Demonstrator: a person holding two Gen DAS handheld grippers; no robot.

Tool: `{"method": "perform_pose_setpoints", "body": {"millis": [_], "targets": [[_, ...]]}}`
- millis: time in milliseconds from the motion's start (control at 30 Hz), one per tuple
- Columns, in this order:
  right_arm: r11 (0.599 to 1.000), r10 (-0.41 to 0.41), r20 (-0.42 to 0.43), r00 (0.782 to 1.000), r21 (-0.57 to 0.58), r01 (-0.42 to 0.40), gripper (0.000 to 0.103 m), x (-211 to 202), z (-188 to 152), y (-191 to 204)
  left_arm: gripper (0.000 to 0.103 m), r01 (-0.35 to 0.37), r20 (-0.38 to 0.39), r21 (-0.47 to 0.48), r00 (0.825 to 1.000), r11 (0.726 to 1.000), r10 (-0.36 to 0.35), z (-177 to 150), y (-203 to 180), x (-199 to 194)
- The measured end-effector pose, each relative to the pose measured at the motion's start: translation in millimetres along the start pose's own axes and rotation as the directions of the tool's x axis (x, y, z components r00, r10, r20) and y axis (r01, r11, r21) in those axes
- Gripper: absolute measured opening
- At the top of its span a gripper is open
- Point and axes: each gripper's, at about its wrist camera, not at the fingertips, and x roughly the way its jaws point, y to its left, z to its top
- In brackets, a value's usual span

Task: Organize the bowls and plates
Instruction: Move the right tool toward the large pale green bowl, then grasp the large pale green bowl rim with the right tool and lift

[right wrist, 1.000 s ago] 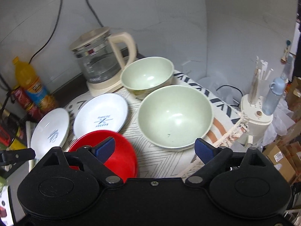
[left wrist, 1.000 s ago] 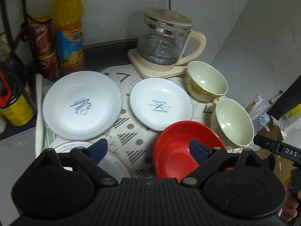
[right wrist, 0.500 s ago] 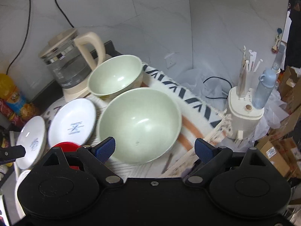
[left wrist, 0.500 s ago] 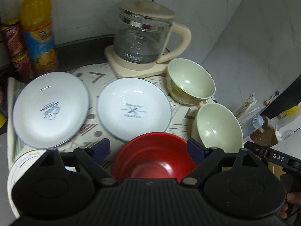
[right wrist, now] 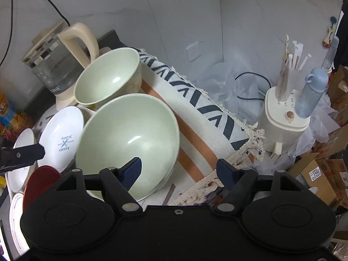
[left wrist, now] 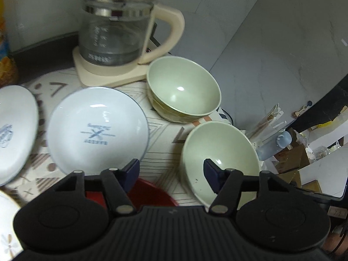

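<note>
Setting: cramped home kitchen corner. Evidence: glass electric kettle (left wrist: 117, 30) on cream base against marble-look wall tiles; patterned cloth (right wrist: 195, 100) over the counter carrying white plates (left wrist: 97, 128) and pale green bowls (left wrist: 184, 91); wall socket (right wrist: 193, 51); wrapped chopsticks in a holder (right wrist: 289, 71); cardboard boxes (right wrist: 322, 174) stacked at right; orange drink bottle (right wrist: 8, 108) at left.

I see near green bowl (right wrist: 128, 139) upright, rim between right gripper (right wrist: 179, 169) pads; second green bowl (right wrist: 108, 78) beyond; white plate (left wrist: 97, 128), red bowl (left wrist: 150, 193) left.
</note>
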Motion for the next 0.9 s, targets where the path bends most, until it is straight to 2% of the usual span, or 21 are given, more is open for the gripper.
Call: {"method": "perform_pose_setpoints", "body": {"millis": [100, 233, 367, 467, 533, 633, 667, 900], "targets": [[1.000, 0.015, -0.030, 0.999, -0.005, -0.015, 0.063, 7.5, 0.0, -3.2, 0.055, 0.006, -0.027, -0.015, 1.000, 1.000, -0.007, 0.1, -2.3, 15.9], [0.999, 0.027, -0.056, 0.998, -0.017, -0.028, 0.060, 14.7, -1.0, -4.0, 0.047, 0.018, -0.054, -0.036, 0.998, 0.999, -0.020, -0.5, -7.5, 31.8], [0.999, 0.038, -0.073, 0.997, -0.019, -0.039, 0.057, 20.4, -2.0, -5.6, 0.043, 0.018, -0.078, -0.039, 0.997, 0.999, -0.021, -1.0, -11.9, 45.5], [0.999, 0.052, -0.076, 0.996, -0.013, -0.053, 0.053, 23.6, -1.8, -7.2, 0.036, 0.009, -0.112, -0.024, 0.994, 1.000, -0.012, -1.2, -16.3, 56.3], [0.997, 0.071, -0.075, 0.995, -0.018, -0.073, 0.047, 25.5, -0.8, -6.4, 0.028, 0.009, -0.127, -0.022, 0.992, 1.000, -0.012, -1.6, -18.0, 61.3], [0.993, 0.113, -0.076, 0.991, -0.020, -0.115, 0.030, 26.5, 0.1, -4.8, 0.021, 0.016, -0.144, -0.026, 0.989, 1.000, -0.020, -2.8, -19.4, 66.3], [0.991, 0.129, -0.076, 0.989, -0.024, -0.131, 0.021, 26.3, 0.3, -3.7, 0.021, 0.009, -0.145, -0.022, 0.989, 1.000, -0.012, -3.1, -20.7, 66.9], [0.992, 0.117, -0.050, 0.992, -0.044, -0.119, 0.021, 20.6, 0.7, 0.8, 0.021, 0.006, -0.133, 0.000, 0.991, 1.000, -0.006, -3.5, -25.4, 59.9]]}}
